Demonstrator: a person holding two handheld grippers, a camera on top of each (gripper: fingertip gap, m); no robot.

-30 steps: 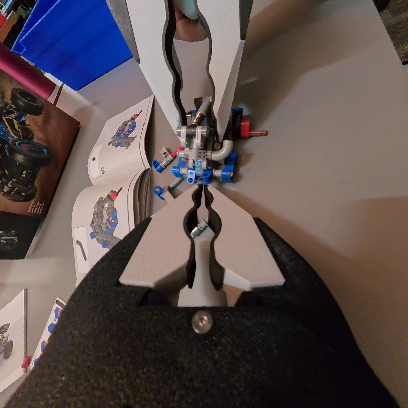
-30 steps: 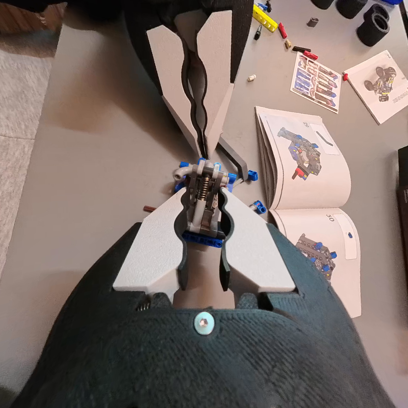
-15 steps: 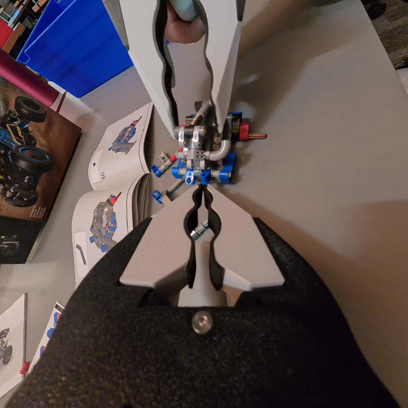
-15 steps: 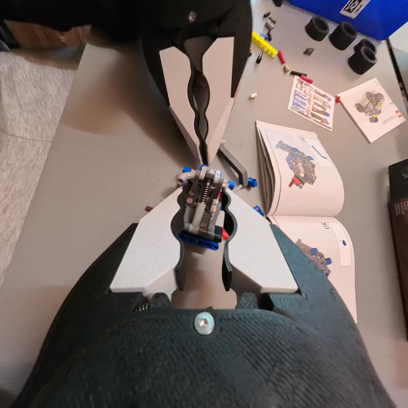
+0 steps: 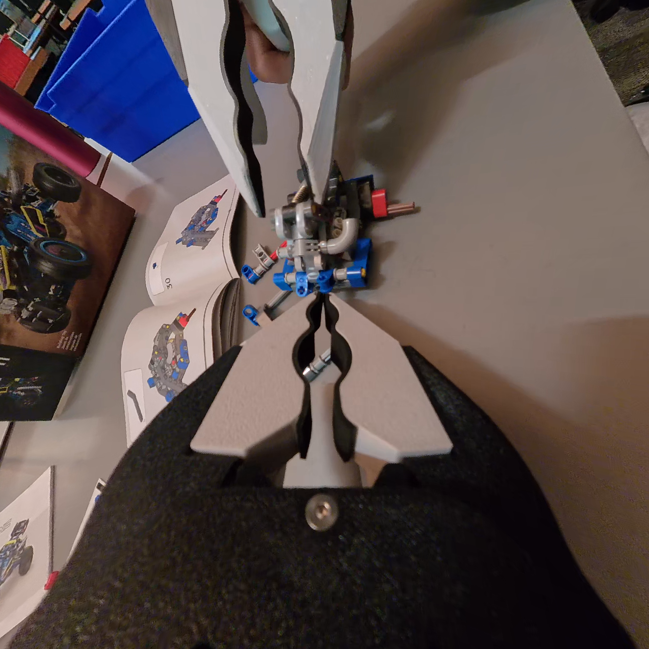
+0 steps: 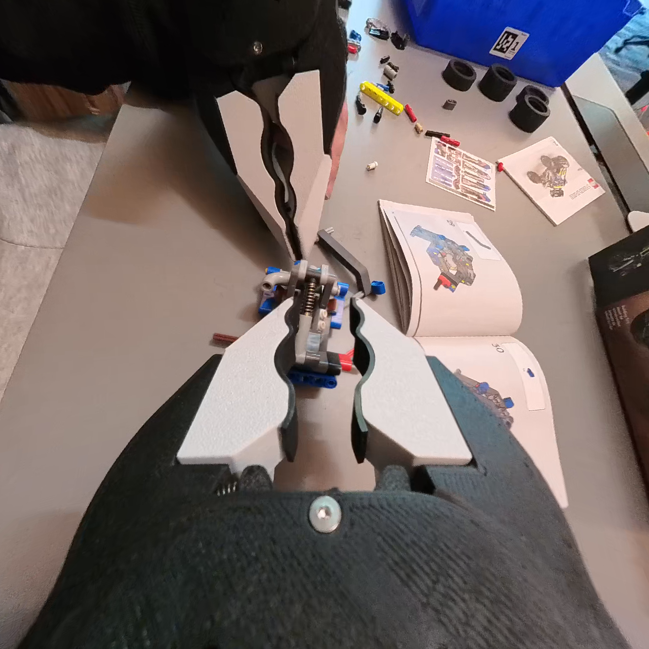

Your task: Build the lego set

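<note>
My two wrist cameras look steeply down from close above the tabletop (image 5: 491, 175), facing each other. Both share the small lego assembly (image 5: 316, 246) between them and the open instruction booklet (image 6: 456, 281) beside it.

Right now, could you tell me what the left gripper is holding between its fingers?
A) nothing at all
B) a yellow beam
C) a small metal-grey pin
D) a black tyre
C: in the left wrist view the left gripper is shut, with a small metal-grey pin caught in the gap between its fingers.
</note>
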